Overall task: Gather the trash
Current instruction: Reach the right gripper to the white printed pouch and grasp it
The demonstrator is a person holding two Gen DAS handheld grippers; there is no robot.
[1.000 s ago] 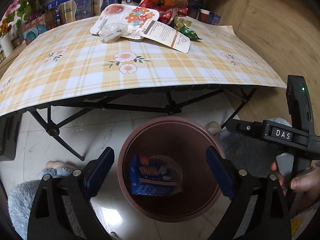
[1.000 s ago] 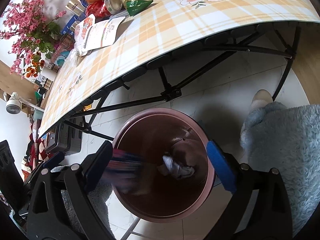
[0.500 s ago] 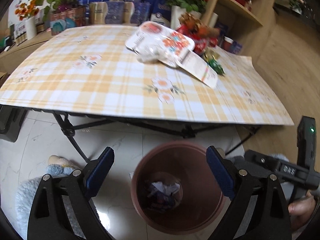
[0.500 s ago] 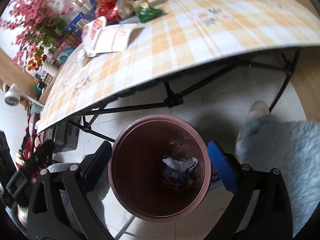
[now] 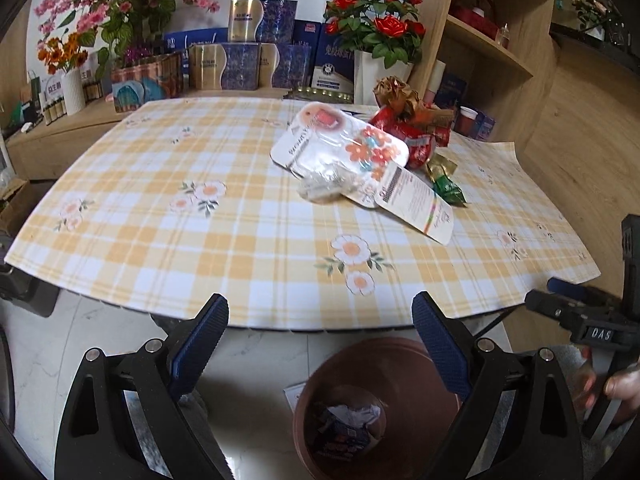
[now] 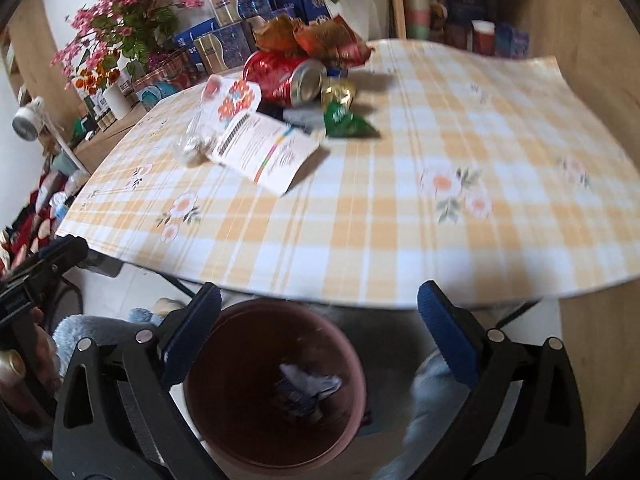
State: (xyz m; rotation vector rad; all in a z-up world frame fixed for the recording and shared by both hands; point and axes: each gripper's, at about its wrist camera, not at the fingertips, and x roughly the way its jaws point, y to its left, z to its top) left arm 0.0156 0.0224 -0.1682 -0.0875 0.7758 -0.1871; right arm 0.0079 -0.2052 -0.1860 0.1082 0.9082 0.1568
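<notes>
so, our left gripper (image 5: 320,344): jaws spread, empty
our right gripper (image 6: 319,322): jaws spread, empty
bin (image 6: 208,408): on floor, w/ scraps
desk (image 5: 240,248): trash pile (image 5: 360,156) at far side

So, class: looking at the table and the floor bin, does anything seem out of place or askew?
Yes. A red can lies tipped on its side among wrappers and a printed card heaped on the checked tablecloth, while the brown bin below holds only some scraps.

Each claw is black plastic: the left claw (image 5: 320,340) and right claw (image 6: 318,330) carry blue ridged pads (image 5: 200,340) and silver screws (image 5: 153,345). White "DAS" lettering (image 5: 599,334) marks one body.
</notes>
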